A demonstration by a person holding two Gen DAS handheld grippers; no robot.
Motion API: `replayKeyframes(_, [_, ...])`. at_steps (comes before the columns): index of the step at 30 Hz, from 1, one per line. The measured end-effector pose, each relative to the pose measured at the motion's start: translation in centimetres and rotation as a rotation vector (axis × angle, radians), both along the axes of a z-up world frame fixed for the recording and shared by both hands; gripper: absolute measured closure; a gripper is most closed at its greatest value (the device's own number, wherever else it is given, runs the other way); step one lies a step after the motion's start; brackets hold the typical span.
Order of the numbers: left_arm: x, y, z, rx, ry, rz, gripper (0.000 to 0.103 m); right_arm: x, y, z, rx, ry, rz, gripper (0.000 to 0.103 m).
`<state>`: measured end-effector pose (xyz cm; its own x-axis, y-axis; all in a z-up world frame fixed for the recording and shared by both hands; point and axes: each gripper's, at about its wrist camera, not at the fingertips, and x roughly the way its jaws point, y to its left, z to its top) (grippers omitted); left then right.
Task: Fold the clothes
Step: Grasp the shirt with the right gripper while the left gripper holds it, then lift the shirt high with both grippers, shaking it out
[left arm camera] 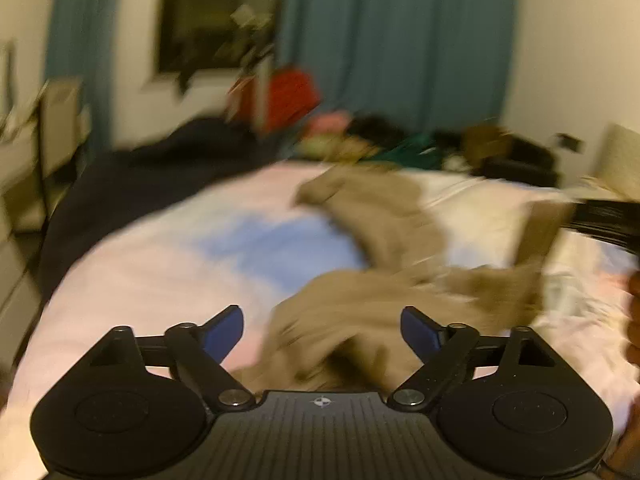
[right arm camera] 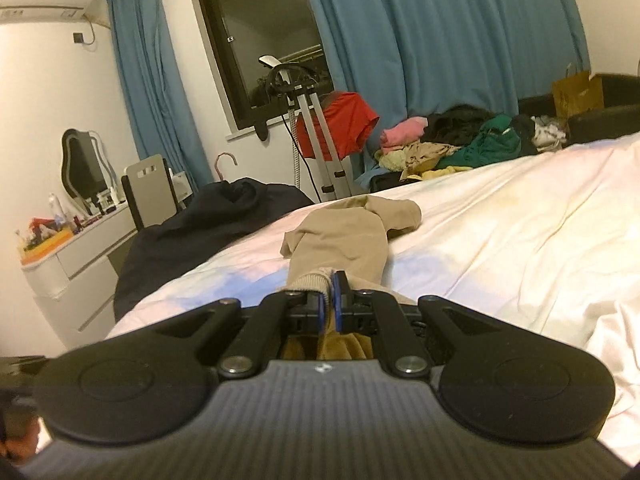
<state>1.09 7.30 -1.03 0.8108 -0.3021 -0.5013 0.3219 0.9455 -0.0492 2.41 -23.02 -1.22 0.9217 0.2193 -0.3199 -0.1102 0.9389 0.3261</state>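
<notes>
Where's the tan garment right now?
The tan garment lies on the bed sheet, mid-frame in both wrist views; the right tongs pinch its near ribbed edge, and the left tongs stand open over its near end.

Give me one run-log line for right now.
task: fold clothes | left claw: open, empty | right claw: shut on tan garment cuff | garment on bed, unfolded

A garment [right arm camera: 344, 236] lies on the bed [right arm camera: 500, 240]; behind the bed sits a clothes pile [right arm camera: 460, 140] (dresser [right arm camera: 76, 256] to the bed's left).
</notes>
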Motion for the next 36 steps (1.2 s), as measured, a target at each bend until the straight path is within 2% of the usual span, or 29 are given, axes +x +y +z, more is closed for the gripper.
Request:
replayKeyframes(3, [-2.2,-2.6,0.5,0.032,-0.112,-0.116,0.01,0.1,-0.8,-0.3,0.041,0.011,0.0,0.095])
replayKeyframes(6, [-3.2,-5.6,-0.2,0.079,-0.181,-0.213,0.004,0.2,-1.4,-0.5,0.078,0.025,-0.001,0.095])
replayKeyframes(7, [-3.1,-6.9,-0.9,0.11,-0.18,-0.235,0.004,0.3,-1.6,-0.5,0.088,0.027,0.0,0.095])
replayKeyframes(10, [-2.1,-9.9,-3.7,0.189,-0.154,-0.221,0.004,0.1,-2.1,-0.2,0.102,0.024,-0.005,0.095])
replayKeyframes(13, [-1.1,-11.4,-5.5,0.26,-0.146,-0.157,0.004,0.0,-2.3,-0.2,0.108,0.021,-0.009,0.095])
replayKeyframes(20, [0.8,-10.9,-5.5,0.283,-0.244,0.085,0.004,-0.9,-2.3,0.2,0.107,-0.005,-0.01,0.095])
replayKeyframes(26, [1.3,-7.2,-3.3,0.207,-0.244,0.318,0.001,-2.1,-2.1,1.0,0.075,-0.099,-0.05,0.095])
replayKeyframes(29, [1.3,-6.2,-2.7,0.226,-0.23,0.401,0.001,-2.5,-2.4,1.1,0.095,-0.131,-0.081,0.095])
replayKeyframes(32, [0.8,-5.9,-2.8,0.325,-0.202,0.42,0.001,-2.7,-2.5,1.3,0.09,-0.16,-0.114,0.095])
replayKeyframes(35, [0.6,-6.3,-2.8,0.374,-0.246,0.436,0.001,-2.6,-2.2,1.1,0.065,-0.16,-0.123,0.095])
replayKeyframes(36, [0.5,-6.2,-2.4,0.366,-0.271,0.449,0.001,-2.4,-2.1,1.0,0.051,-0.155,-0.132,0.095])
